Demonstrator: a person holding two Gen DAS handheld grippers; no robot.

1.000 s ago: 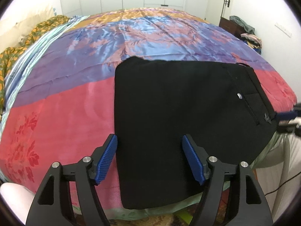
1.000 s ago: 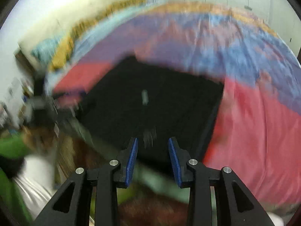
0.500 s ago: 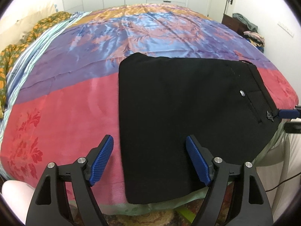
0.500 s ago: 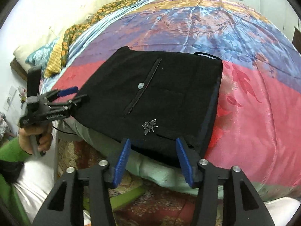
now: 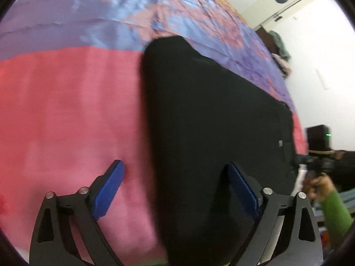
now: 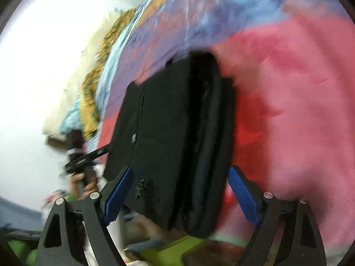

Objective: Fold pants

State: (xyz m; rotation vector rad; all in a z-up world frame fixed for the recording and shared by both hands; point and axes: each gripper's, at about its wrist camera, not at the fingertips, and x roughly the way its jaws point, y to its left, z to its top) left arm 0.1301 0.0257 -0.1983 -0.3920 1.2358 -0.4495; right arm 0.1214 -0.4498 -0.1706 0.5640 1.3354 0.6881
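Observation:
Black pants [image 5: 210, 122] lie folded into a flat packet on the bedspread [image 5: 66, 110]. My left gripper [image 5: 175, 177] hovers low over their near left edge. Its jaws are opening wide, the fabric's edge lies between them, and the pads are clear of it. In the right wrist view the pants [image 6: 173, 128] show a pocket button and stacked layers on their right side. My right gripper [image 6: 180, 188] straddles their near end. Its jaws are opening too, and the pads do not press on the cloth. Each view shows the other gripper [image 5: 317, 161] [image 6: 88, 157] in a hand beside the pants.
The pink, purple and blue bedspread [image 6: 299, 88] reaches well beyond the pants. Pillows [image 6: 95, 84] lie at the bed's far end. A green sleeve [image 5: 335, 217] comes in at the right. Clothes [image 5: 279, 44] are piled by the white wall, and a green mat [image 6: 177, 250] lies below the bed edge.
Both grippers have dropped closer to the pants and rolled, so the bed now looks tilted. Both pairs of jaws have spread, the right pair from narrow to wide.

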